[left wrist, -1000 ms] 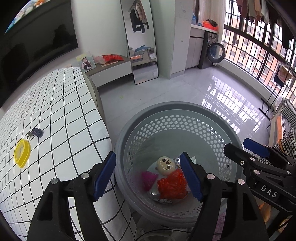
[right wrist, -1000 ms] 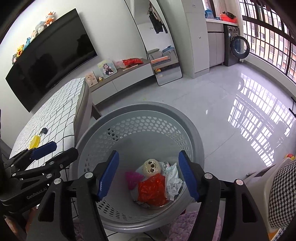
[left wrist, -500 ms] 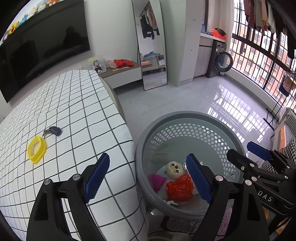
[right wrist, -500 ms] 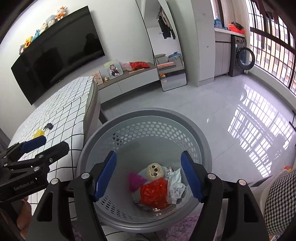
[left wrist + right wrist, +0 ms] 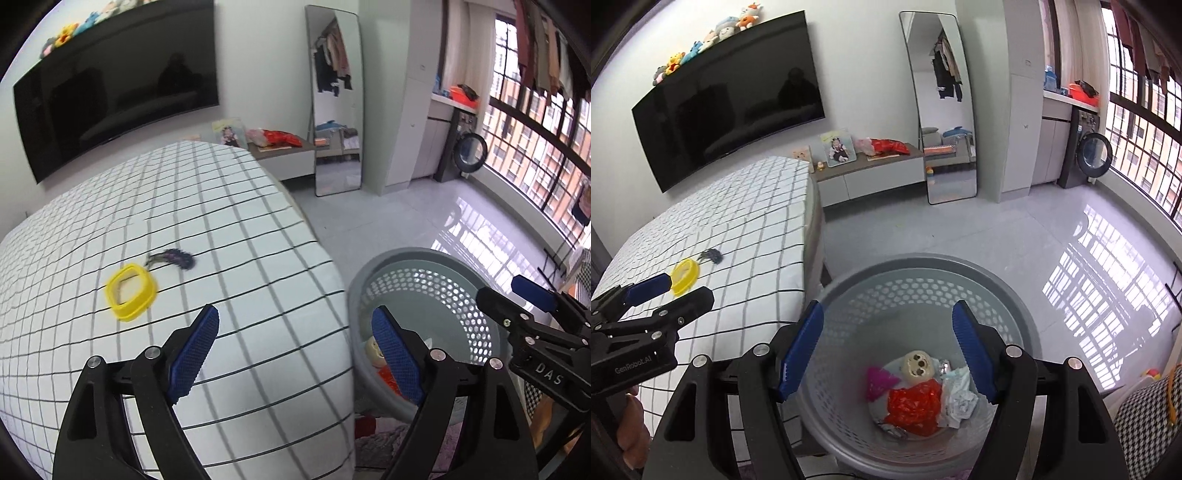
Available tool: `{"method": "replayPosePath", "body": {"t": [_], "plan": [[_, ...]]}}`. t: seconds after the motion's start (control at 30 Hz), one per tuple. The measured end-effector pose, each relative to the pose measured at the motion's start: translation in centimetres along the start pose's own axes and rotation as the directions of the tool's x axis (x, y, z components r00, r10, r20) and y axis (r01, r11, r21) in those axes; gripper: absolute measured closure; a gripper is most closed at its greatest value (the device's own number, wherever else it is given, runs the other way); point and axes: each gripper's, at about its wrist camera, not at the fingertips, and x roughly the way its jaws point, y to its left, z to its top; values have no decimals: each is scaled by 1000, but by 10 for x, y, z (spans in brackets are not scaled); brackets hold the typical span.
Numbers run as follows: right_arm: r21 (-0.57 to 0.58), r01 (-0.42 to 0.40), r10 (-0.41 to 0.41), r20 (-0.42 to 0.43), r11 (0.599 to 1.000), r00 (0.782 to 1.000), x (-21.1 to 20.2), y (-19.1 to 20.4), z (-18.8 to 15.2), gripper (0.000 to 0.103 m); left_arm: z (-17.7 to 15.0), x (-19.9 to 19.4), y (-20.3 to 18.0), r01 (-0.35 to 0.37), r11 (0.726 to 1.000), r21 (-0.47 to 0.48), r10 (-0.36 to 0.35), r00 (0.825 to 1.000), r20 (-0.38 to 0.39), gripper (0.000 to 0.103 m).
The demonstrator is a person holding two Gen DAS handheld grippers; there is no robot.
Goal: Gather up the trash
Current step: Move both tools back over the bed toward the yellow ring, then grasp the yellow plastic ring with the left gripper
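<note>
Our left claw [image 5: 295,345] is spread wide over the bed [image 5: 229,229] near the yellow ring [image 5: 131,291]. Our right claw [image 5: 888,349] is spread wide over the trash basket [image 5: 1008,280].

Perforated grey plastic basket [image 5: 1015,295] is looking matt; crinkled red plastic wrapper [image 5: 914,402] is gleaming; white grid-lined cloth [image 5: 221,258] is lying soft; the yellow plastic ring [image 5: 131,290] is shining smoothly; floor tiles [image 5: 1052,236] are reflecting glossily
</note>
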Motion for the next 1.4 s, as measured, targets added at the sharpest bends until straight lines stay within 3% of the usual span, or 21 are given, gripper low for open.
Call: {"method": "replayPosePath", "body": {"t": [0.3, 0.63, 0.87, 1.4], "plan": [[-89, -111, 109, -36, 990, 993, 13, 53, 12, 33, -5, -18, 71, -129, 985, -117, 131, 991, 5, 20], [-199, -219, 211, -60, 955, 976, 33, 114, 37, 33, -10, -3, 149, -251, 940, -230, 242, 968, -67, 20], [-221, -258, 241, -101, 941, 965, 59, 140, 48, 33, -11, 20, 175, -256, 930, -264, 230, 965, -123, 20], [-203, -286, 255, -168, 936, 952, 105, 151, 59, 33, 5, 87, 173, -236, 938, -255, 183, 960, -213, 20]]}}
